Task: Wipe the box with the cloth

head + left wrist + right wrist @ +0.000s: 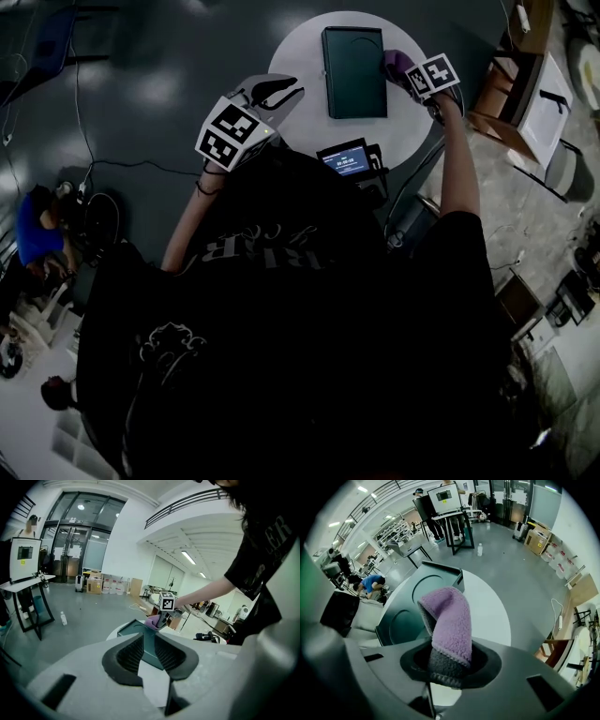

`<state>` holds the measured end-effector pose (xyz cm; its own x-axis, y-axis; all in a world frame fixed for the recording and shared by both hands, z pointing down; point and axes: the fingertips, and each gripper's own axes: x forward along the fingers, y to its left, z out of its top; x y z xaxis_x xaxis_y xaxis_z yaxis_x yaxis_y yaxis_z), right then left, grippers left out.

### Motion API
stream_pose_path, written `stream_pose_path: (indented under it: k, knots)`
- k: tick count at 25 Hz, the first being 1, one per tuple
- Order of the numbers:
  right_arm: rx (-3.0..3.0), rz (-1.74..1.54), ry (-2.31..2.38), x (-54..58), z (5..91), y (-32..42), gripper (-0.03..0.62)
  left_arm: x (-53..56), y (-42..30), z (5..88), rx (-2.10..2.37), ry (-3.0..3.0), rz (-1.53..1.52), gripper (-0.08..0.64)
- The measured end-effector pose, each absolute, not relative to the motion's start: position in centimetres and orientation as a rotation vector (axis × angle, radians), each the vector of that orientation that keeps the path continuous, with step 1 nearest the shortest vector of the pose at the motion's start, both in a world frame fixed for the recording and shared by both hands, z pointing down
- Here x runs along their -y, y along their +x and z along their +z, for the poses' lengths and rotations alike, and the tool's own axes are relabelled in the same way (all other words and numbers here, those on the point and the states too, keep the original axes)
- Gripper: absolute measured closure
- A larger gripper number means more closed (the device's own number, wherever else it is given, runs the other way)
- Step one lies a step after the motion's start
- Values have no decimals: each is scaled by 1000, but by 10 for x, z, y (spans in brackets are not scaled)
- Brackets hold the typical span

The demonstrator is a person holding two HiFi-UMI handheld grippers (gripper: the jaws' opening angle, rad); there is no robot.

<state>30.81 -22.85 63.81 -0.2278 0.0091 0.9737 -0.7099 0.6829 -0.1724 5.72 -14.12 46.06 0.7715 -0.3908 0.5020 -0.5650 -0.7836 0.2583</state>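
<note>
A: Where is the box (pixel 354 71) lying?

B: It is lying flat and closed on the round white table (pixel 305 56). It is dark green, and its long sides are running away from the person.

A: And the cloth (pixel 449 620)?

B: The right hand-held gripper (pixel 451 660) is clamping it. The jaws are gripping its lower end, while the rest is arching up and forward, purple outside and grey inside. In the head view it is sitting just beside the box's right edge, near the far corner. I cannot tell whether it is touching the box.

A: What is the left hand-held gripper (pixel 149 654) doing?

B: It is hovering over the table's left edge and pointing toward the box. Its jaws are standing apart and holding nothing. Only the box and a bare strip of table are showing through the gap.

A: Is anything else sitting on the table?

B: A small lit screen (pixel 345 159) is sitting at the near edge, apart from the box.
</note>
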Motion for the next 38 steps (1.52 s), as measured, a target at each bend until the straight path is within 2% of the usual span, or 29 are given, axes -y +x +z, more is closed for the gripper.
stream_pose_path:
  k: [10,15,25,38]
  knots:
    - [1651,705,578,312,635,293,486,184,40,475,690,2559,576,494]
    - [1635,675,552,347,638,254,486,202,0,488,695,2540,551,494]
    - [1598,579,391,363,637,218,486,204,-26,493,799,2472,510,494]
    - [1623,486,137,341,641,102,486,205,-48,493,889,2449,429,494]
